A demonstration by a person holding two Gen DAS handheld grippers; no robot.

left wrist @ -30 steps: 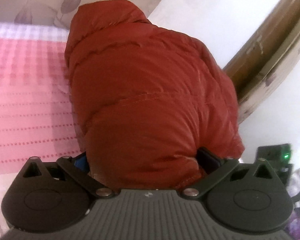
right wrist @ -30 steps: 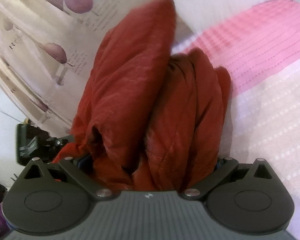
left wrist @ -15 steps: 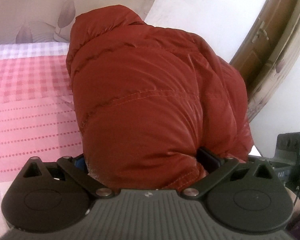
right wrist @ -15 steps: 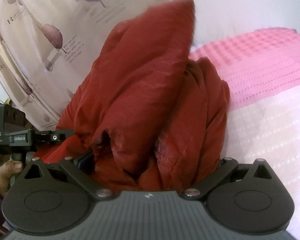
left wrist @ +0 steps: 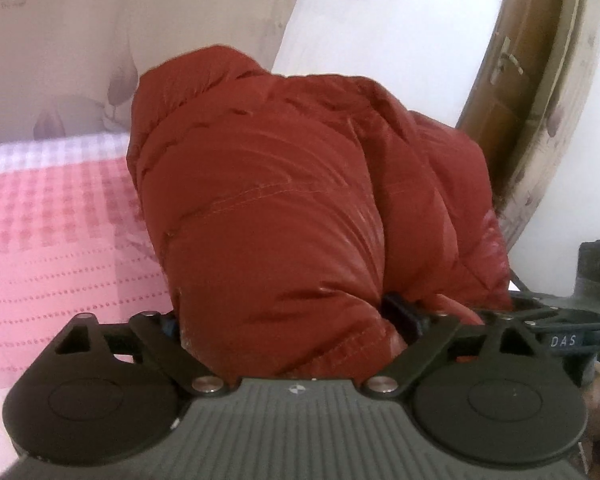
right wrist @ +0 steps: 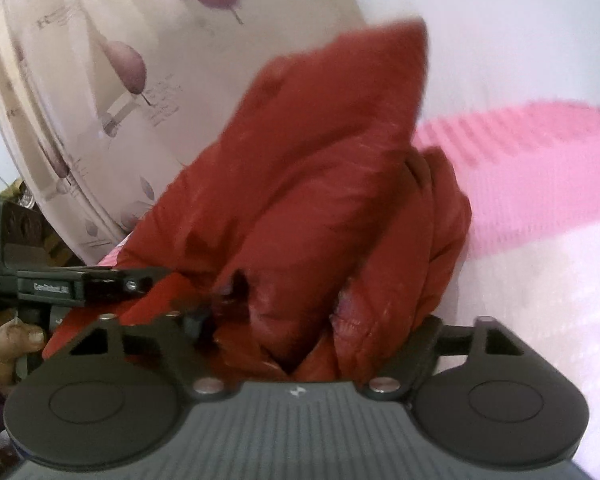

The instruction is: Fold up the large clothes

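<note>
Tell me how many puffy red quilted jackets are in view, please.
1. The puffy red quilted jacket is bunched between both grippers, over the pink checked bedspread. Its folds may hide more.

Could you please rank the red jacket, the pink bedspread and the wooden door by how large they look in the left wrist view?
1. red jacket, though it is nearest the camera
2. pink bedspread
3. wooden door

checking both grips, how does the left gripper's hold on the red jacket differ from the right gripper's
The left gripper squeezes one smooth, puffy fold of the red jacket; the right gripper squeezes several bunched, creased folds. Both sets of jaws have just been closing, with jacket filling the gap between them.
</note>
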